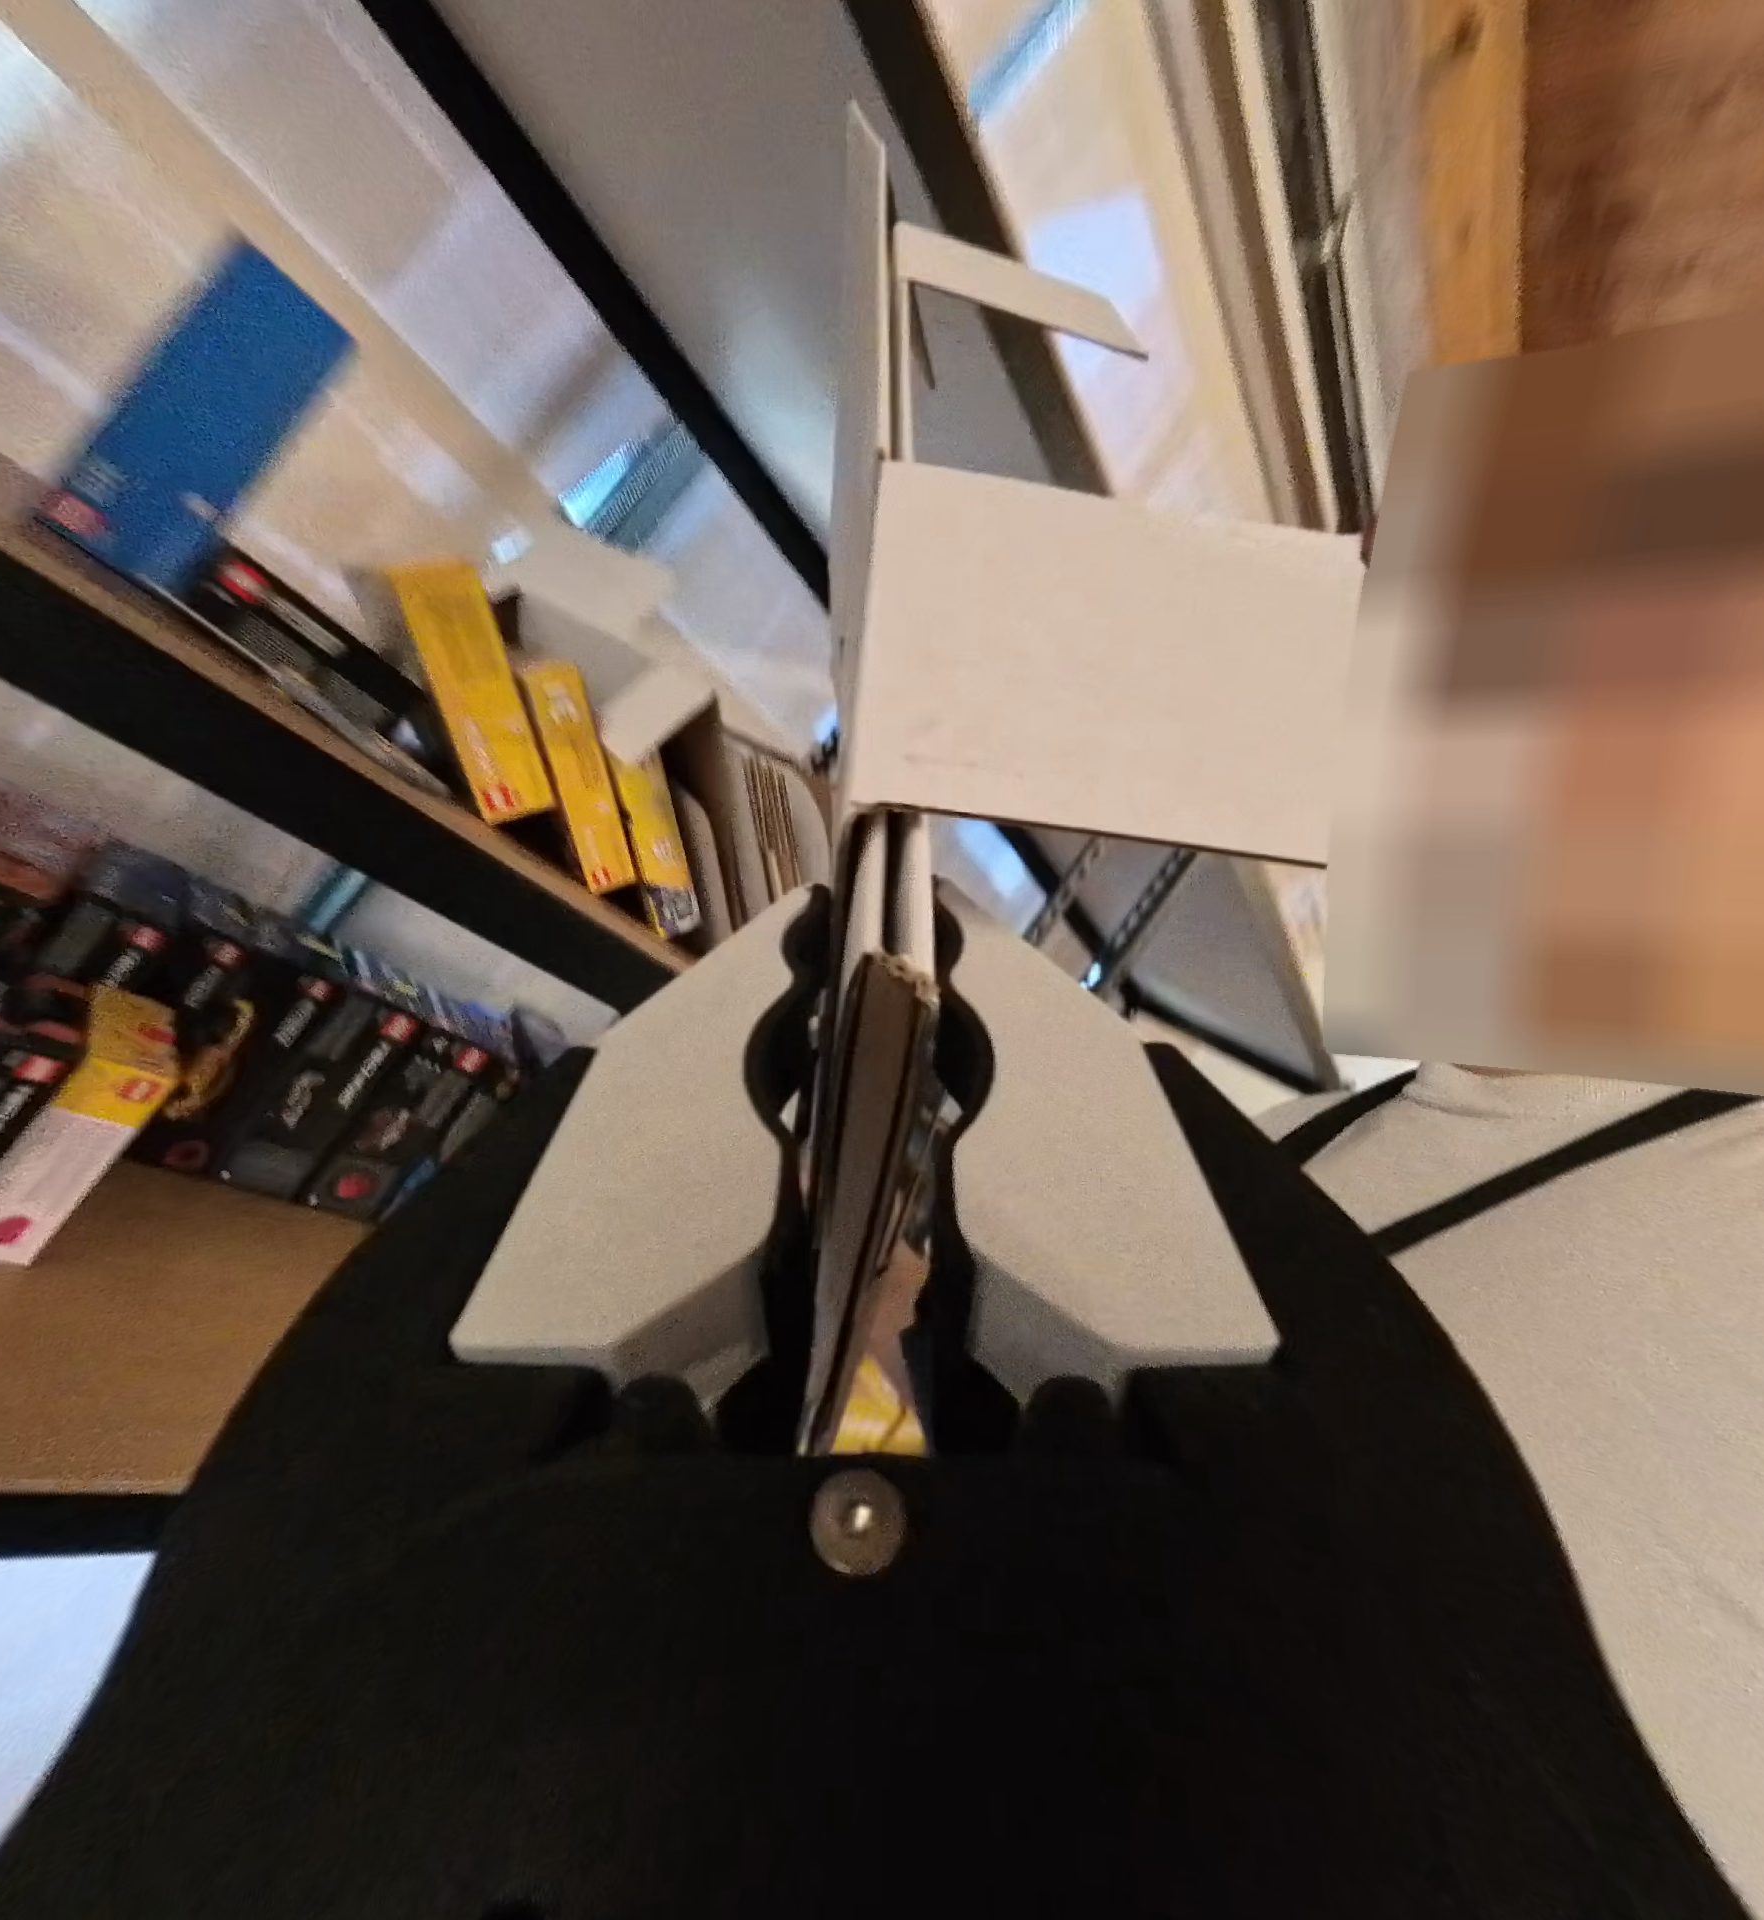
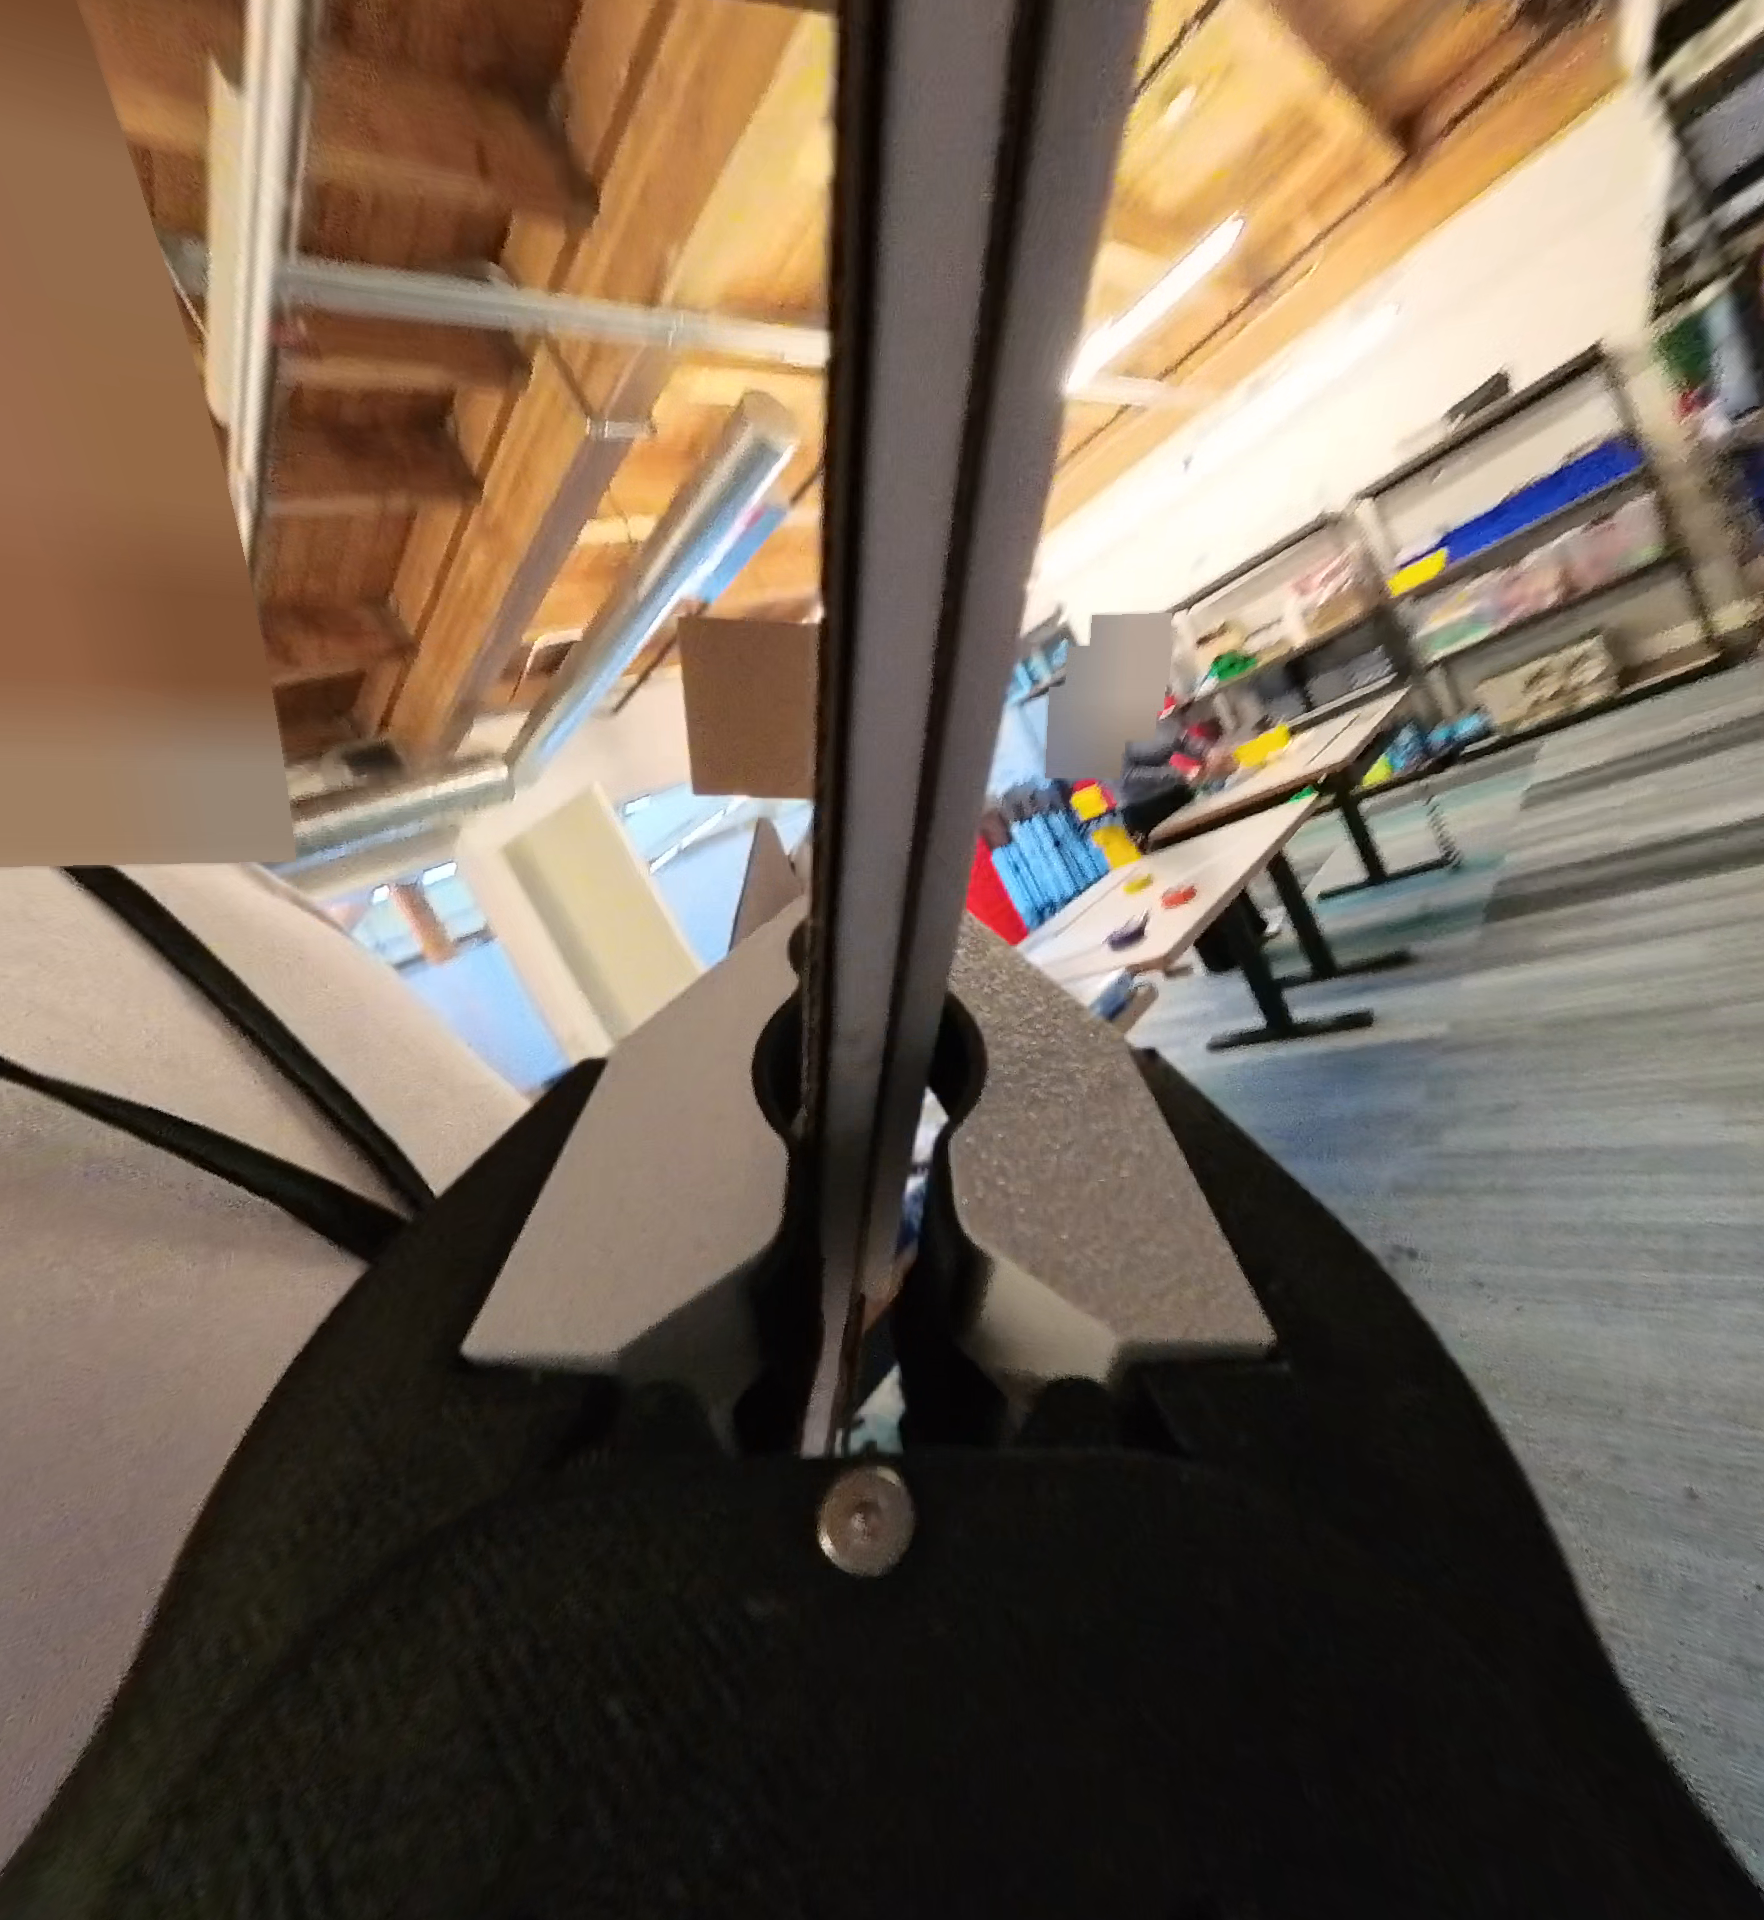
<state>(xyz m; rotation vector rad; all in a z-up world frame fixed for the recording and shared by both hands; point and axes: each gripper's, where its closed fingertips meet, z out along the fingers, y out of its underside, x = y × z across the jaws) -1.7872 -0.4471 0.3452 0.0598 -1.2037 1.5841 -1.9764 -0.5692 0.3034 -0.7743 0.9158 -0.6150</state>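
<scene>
Two grippers are clamping cardboard: the left gripper [image 1: 873, 935] is pinching a white flattened carton [image 1: 1096, 675], the right gripper [image 2: 873, 956] is squeezing what is probably the same carton's edge [image 2: 919, 520]; printed boxes [image 1: 504, 696] are lining the shelf's edge [image 1: 265, 717], blurred.

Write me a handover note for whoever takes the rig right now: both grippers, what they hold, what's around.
Left gripper: shut on a flattened cardboard box, white flaps open above the fingers.
Right gripper: shut on a thin cardboard panel, seen edge-on; whether it is the same box cannot be told.
Both are lifted in the air, close to the person's white shirt.
Around: shelves of boxed sets to the left, tables to the right.
</scene>
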